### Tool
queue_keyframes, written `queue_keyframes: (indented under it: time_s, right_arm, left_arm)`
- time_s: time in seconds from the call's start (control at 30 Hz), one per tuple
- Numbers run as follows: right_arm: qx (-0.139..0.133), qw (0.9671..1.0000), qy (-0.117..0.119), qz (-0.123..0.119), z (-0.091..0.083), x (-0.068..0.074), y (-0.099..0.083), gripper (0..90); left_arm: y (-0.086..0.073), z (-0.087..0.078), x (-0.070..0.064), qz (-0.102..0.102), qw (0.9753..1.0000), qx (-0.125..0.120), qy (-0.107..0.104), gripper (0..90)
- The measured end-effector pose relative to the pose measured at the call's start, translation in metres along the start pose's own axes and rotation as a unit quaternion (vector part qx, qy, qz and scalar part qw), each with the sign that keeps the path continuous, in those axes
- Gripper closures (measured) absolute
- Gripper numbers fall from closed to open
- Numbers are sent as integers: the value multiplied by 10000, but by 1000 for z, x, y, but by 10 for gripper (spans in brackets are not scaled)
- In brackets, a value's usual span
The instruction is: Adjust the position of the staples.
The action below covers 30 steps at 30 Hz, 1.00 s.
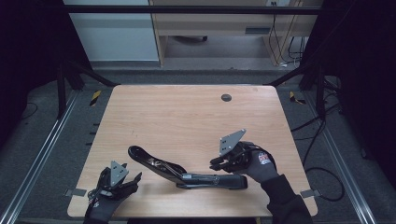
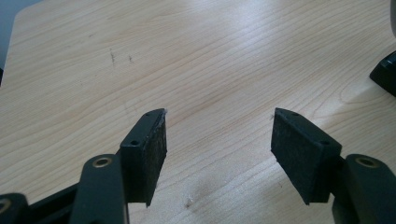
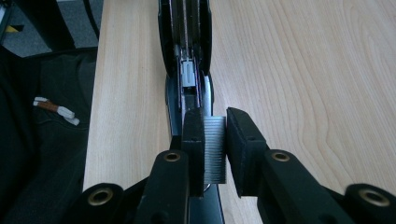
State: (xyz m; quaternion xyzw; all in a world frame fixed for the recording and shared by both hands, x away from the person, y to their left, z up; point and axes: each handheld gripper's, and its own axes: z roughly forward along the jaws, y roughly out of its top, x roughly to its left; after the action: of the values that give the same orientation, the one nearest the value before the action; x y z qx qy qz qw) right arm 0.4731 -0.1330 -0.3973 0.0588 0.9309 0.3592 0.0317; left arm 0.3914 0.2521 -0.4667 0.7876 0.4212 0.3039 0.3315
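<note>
My right gripper (image 3: pixel 215 149) pinches a strip of staples (image 3: pixel 215 150) over the opened stapler (image 1: pixel 187 171) lying near the table's (image 1: pixel 187 116) near edge. The strip looks light, probably brittle; grip its flat sides gently. My left gripper (image 2: pixel 218 140) hangs spread, empty.
</note>
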Motion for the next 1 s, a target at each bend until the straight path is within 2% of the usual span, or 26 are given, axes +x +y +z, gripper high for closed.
queue_keyframes:
  time_s: [0.33,0.47,1.0]
  right_arm:
    - [199,9996,57,-182,11,1,3,781]
    - [368,9991,85,-187,18,3,5,781]
    - [631,9974,212,-257,37,7,7,780]
  left_arm:
    - [0,0,0,-1,10000,-4,0,353]
    - [0,0,0,6,10000,0,0,353]
    - [0,0,-1,28,10000,5,8,353]
